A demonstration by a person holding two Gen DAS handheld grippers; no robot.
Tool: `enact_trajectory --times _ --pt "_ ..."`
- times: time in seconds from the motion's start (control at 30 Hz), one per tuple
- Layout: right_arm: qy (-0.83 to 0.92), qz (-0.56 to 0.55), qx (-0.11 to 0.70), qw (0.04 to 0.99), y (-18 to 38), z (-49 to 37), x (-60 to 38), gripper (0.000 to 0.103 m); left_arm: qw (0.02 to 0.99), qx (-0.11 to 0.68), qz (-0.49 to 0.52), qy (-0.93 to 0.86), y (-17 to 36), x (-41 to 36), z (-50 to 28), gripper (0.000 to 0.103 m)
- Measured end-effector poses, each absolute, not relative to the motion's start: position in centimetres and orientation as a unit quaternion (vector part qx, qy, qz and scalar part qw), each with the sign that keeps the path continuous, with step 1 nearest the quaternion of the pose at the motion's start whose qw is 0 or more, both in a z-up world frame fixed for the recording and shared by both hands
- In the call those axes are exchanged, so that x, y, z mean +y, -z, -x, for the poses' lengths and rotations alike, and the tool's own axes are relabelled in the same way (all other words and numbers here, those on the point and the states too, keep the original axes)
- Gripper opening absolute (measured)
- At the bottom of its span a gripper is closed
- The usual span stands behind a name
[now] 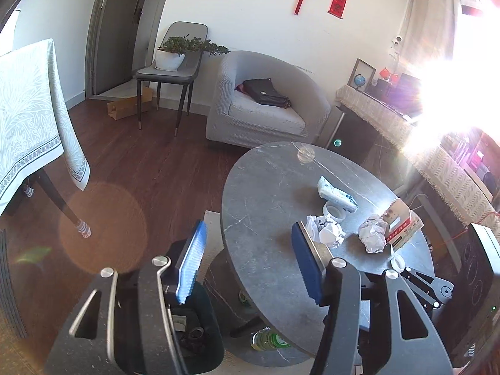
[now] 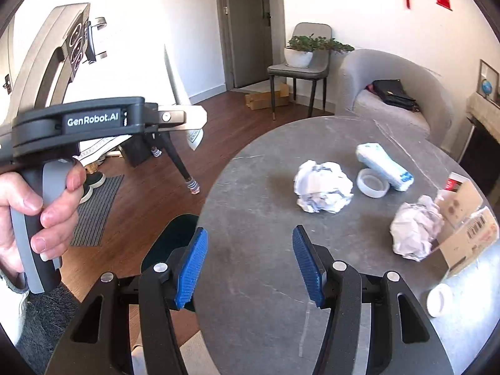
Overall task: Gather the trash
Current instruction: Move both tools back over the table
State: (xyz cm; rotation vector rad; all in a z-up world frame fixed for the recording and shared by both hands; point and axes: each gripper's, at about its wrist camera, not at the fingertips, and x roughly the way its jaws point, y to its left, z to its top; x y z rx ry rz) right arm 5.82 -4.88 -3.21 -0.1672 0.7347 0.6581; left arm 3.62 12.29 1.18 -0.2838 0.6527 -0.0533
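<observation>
Crumpled paper (image 2: 323, 186) lies mid-desk (image 2: 250, 203), far and slightly right of the right hand-held gripper (image 2: 250, 268), nearer that one. Second wad (image 2: 414, 234) sits right, against a cardboard box (image 2: 468, 234). Left hand-held gripper (image 1: 250, 262) hovers over the bin (image 1: 200, 337). Both released, nothing between the jaws. Wads roundish, no clear long axis.

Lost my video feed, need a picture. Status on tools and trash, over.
Left tool and right tool open, both empty. Two paper wads, wrapper, box on table. Bin below left tool. Nothing in the way.
</observation>
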Motion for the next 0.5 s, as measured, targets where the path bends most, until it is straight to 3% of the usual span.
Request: enact_trajectory --times 0.23,0.5 --pt "-0.278 0.061 0.348 0.893 2.9 -6.3 -9.4 0.060 0.935 0.331 0.115 0.051 -0.6 8.2 -5.3 0.067" --pt "-0.250 0.035 0.347 0.903 2.9 -6.5 -13.9 0.067 0.928 0.354 0.098 0.067 1.1 4.4 -7.7 0.067"
